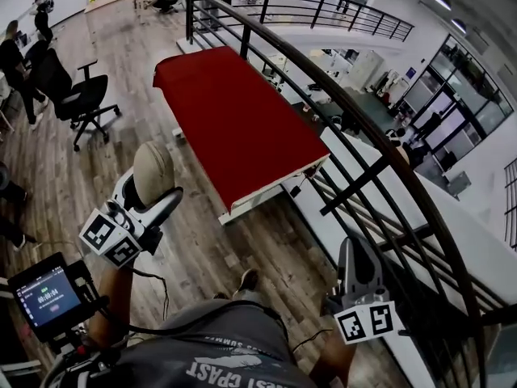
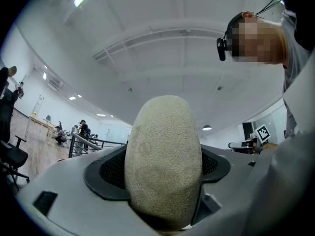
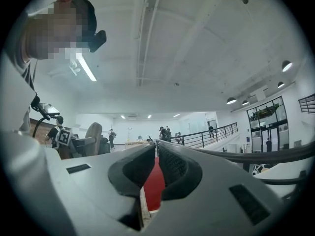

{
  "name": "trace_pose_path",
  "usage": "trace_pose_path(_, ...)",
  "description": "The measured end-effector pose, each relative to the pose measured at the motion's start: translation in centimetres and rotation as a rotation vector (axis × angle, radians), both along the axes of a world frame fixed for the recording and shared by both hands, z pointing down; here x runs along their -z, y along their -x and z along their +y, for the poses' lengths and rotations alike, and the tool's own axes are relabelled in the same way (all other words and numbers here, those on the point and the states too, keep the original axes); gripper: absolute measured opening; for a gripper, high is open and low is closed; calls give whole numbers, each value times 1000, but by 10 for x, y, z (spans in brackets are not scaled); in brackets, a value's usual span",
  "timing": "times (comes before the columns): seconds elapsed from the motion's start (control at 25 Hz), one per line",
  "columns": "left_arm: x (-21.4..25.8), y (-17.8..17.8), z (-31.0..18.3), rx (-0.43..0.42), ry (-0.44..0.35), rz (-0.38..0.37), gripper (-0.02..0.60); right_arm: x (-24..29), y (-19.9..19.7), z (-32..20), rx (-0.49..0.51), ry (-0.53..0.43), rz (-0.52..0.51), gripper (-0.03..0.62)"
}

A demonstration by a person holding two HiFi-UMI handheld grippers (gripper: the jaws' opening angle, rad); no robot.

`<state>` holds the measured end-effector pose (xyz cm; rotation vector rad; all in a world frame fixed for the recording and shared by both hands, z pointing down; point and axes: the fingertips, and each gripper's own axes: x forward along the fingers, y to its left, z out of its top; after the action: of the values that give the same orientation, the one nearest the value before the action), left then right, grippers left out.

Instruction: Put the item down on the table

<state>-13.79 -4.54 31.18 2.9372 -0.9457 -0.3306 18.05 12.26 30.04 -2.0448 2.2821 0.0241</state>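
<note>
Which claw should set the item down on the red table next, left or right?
Left. The left claw already grips the beige oval item, held just short of the red table. The right claw is shut and holds nothing.

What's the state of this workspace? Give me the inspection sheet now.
surface: red table, top bare.
job's things: beige oval item, held short of the table.
clutter: nothing seen.
grippers: left gripper shut on the item; right gripper shut, empty.
cables: black cable runs across the person's shirt.
surroundings: wood floor; railing right of the table; office chair to its left.
</note>
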Motion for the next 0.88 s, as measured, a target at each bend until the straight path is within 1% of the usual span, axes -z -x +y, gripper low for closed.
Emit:
trace_pose_path(0.24, -6, -8, -42, 20, 3, -18, 390, -2, -9, -59, 38, -18, -12, 15)
trace_pose_path(0.36, -12, -10, -68, 38, -1, -34, 390, -12, -18, -95, 50, -21, -24, 15)
trace_pose_path(0.48, -20, -12, -102, 59, 16, -51, 390, -24, -27, -136, 61, -9, -45, 15)
trace_pose_path(0.68, -34, -35, -177, 71, 29, -84, 390, -42, -50, -211, 77, 19, -64, 15)
trace_pose_path(0.8, -36, -55, -237, 69, 24, -121, 390, -45, -69, -265, 82, 30, -72, 15)
trace_pose_path(0.88, -37, -67, -280, 71, 34, -140, 391, -43, -78, -299, 95, 42, -71, 15)
